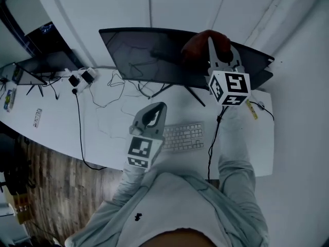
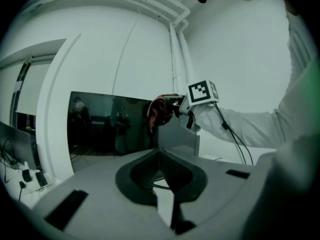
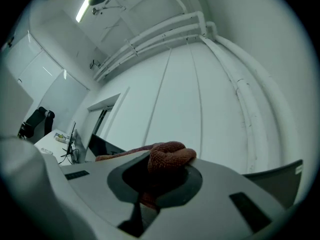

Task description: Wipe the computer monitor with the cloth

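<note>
A wide black monitor (image 1: 144, 55) stands at the back of the white desk (image 1: 103, 133). My right gripper (image 1: 216, 53) is up at the monitor's top right part, shut on a bunched red cloth (image 1: 198, 45) that rests against the screen. In the right gripper view the cloth (image 3: 167, 159) fills the jaws of the right gripper (image 3: 160, 173). The left gripper view shows the monitor (image 2: 110, 129), the cloth (image 2: 159, 110) and the right gripper (image 2: 176, 106) at the screen's right end. My left gripper (image 1: 154, 112) hovers over the desk in front of the monitor, shut and holding nothing.
A white keyboard (image 1: 184, 136) lies just right of the left gripper. Loose cables (image 1: 110, 94) and power adapters (image 1: 82, 77) lie at the left of the monitor's stand. A second dark screen (image 1: 41, 66) stands far left. A white wall is close behind the monitor.
</note>
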### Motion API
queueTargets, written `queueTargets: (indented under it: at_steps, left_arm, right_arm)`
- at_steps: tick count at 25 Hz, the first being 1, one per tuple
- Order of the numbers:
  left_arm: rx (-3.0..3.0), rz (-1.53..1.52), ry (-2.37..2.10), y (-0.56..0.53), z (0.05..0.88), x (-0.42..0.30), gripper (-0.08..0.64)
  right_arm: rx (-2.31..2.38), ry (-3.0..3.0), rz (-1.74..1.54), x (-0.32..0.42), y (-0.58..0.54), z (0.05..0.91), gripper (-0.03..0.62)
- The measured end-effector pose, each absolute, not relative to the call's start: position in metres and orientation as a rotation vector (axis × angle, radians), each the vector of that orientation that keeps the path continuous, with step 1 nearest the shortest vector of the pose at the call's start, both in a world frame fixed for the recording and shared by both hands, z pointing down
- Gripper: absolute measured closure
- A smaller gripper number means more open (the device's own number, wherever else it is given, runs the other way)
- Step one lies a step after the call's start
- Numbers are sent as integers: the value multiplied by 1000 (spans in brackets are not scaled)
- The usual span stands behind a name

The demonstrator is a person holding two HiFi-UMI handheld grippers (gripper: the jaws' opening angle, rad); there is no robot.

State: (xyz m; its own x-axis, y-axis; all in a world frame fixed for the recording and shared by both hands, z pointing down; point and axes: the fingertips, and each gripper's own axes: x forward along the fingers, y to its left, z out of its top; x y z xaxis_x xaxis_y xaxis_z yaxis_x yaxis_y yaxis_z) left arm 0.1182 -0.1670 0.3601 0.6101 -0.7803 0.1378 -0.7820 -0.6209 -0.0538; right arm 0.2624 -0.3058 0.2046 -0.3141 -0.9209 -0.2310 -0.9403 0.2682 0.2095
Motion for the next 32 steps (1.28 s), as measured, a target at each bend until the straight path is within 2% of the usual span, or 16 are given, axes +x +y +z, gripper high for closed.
queueTargets:
  at_steps: [18,32]
  left_arm:
    - [2894,258,-1169,-160,368,229,537]
    - [2878,290,-1198,-163,374,253,538]
  right_arm:
    - [-2112,2180,425,489,-262,209,557]
    - [-2106,2161,510,521,-254,222,557]
